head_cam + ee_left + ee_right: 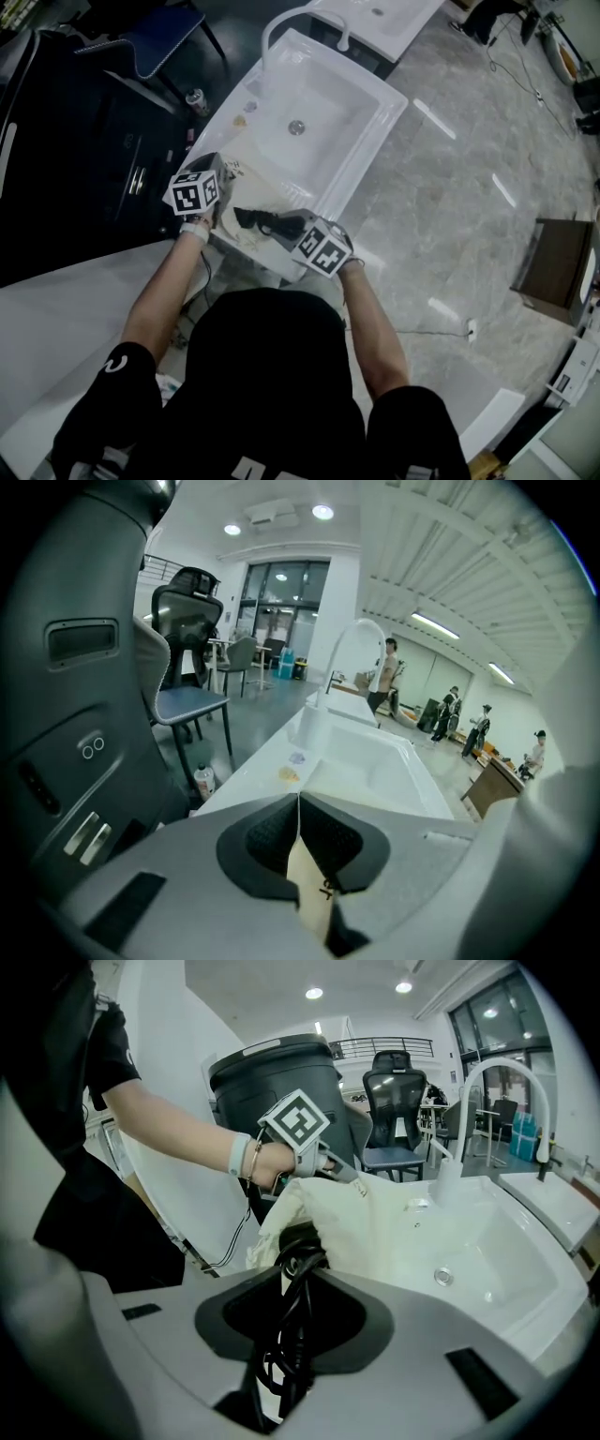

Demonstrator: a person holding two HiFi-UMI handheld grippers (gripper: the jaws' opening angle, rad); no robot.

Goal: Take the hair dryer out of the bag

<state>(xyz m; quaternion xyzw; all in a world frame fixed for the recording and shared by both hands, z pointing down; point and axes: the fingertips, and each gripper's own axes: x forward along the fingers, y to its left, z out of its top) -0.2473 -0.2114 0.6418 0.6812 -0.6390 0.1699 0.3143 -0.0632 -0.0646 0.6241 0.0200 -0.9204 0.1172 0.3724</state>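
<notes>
The hair dryer lay across the near end of the white sink top, on the cream bag, close to the top's front edge and just short of the basin. It sat between the two tools, with the left gripper at its left and the right gripper at its near right. The left gripper's jaws were pressed together on a fold of the bag's cloth, holding that side of the bag up. The right gripper's jaws stood part-way apart and were clamped on the black cord, whose coils hung bundled between the pads. Just ahead of them a black part of the hair dryer sat in the bag's mouth. Room to the left was tight: a dark bin stood right against that side of the sink top, behind the left forearm. Ahead, the basin dropped away and the tall arched faucet rose at its far end. To the right of the sink top the pale stone floor lay open. On the near side, the person's body stood close against the front edge.
</notes>
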